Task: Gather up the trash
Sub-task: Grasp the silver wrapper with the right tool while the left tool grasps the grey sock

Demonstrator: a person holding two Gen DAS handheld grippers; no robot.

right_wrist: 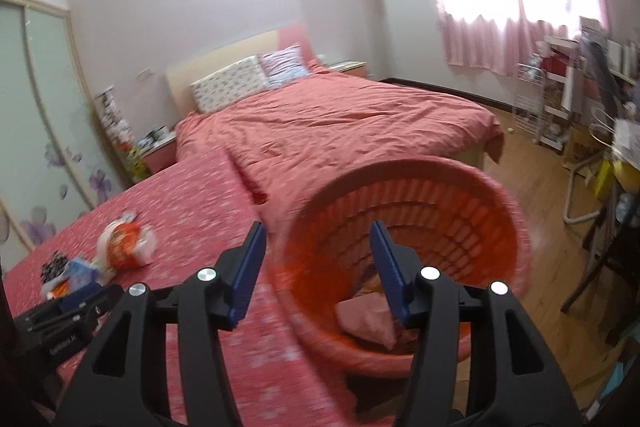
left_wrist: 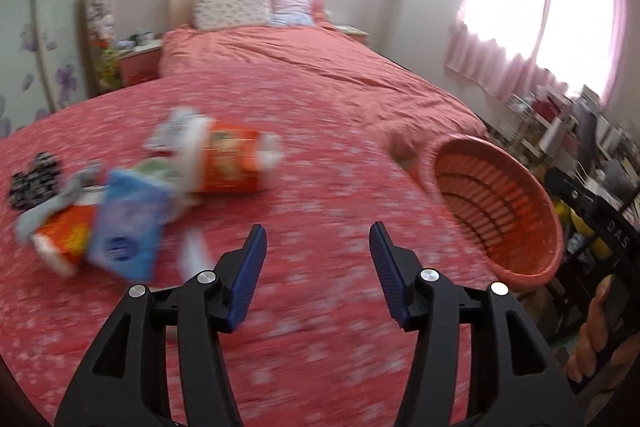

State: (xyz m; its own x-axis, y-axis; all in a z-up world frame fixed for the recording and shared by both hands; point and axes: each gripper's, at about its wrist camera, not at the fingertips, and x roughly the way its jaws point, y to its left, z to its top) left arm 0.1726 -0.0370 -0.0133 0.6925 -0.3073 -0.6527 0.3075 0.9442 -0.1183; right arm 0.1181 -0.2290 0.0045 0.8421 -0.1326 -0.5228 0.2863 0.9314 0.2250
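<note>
Left gripper (left_wrist: 317,247): jaws spread wide, nothing between them, held above the red patterned bedspread (left_wrist: 320,187).
Right gripper (right_wrist: 317,247): also wide open and holding nothing; the near rim of the basket (right_wrist: 472,179) sits between its blue pads (right_wrist: 386,263), with no grip on it.
Trash: a blurred heap on the bed, left of both grippers (an orange snack packet (left_wrist: 230,163), a blue pack (left_wrist: 130,227), a smaller orange packet (left_wrist: 64,235) and crumpled paper (left_wrist: 176,127)).
Basket: orange, slotted, tilted with its mouth toward the cameras, at the bed's right edge; a pink bag (right_wrist: 366,319) lies inside.
Dark patterned item (left_wrist: 34,183): far left on the bedspread.
</note>
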